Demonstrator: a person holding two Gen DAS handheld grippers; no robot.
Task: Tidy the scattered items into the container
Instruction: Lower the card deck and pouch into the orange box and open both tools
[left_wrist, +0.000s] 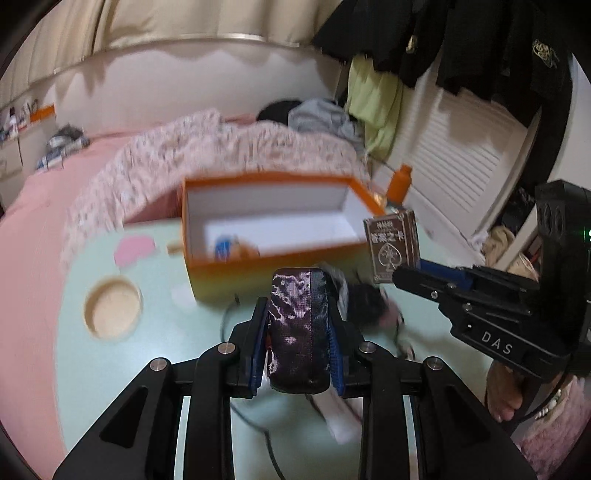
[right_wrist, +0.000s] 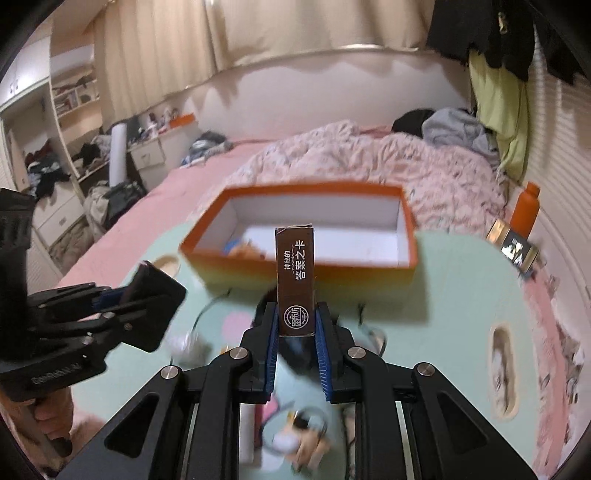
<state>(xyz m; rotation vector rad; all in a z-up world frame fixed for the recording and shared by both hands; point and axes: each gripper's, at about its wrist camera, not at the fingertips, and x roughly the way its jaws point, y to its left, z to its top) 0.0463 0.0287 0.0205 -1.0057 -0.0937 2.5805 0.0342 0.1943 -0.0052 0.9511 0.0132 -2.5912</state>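
Above the mint table (left_wrist: 155, 369), the left gripper (left_wrist: 297, 334) has its fingers clamped on a dark pouch (left_wrist: 297, 325) and the right gripper (right_wrist: 296, 345) on a brown card box (right_wrist: 295, 273), both just short of the orange box (right_wrist: 306, 271) at the table's far edge.

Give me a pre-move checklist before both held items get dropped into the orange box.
1. Left gripper jaws clamped on dark patterned pouch: ok.
2. Right gripper jaws clamped on brown card box: ok.
3. Orange box open: ok.
4. Free floor space inside it: ok, only small items in one corner.
5. Held items already above the opening: not ok, both short of the near wall.
6. Cables on green table clear of jaws: cannot tell.
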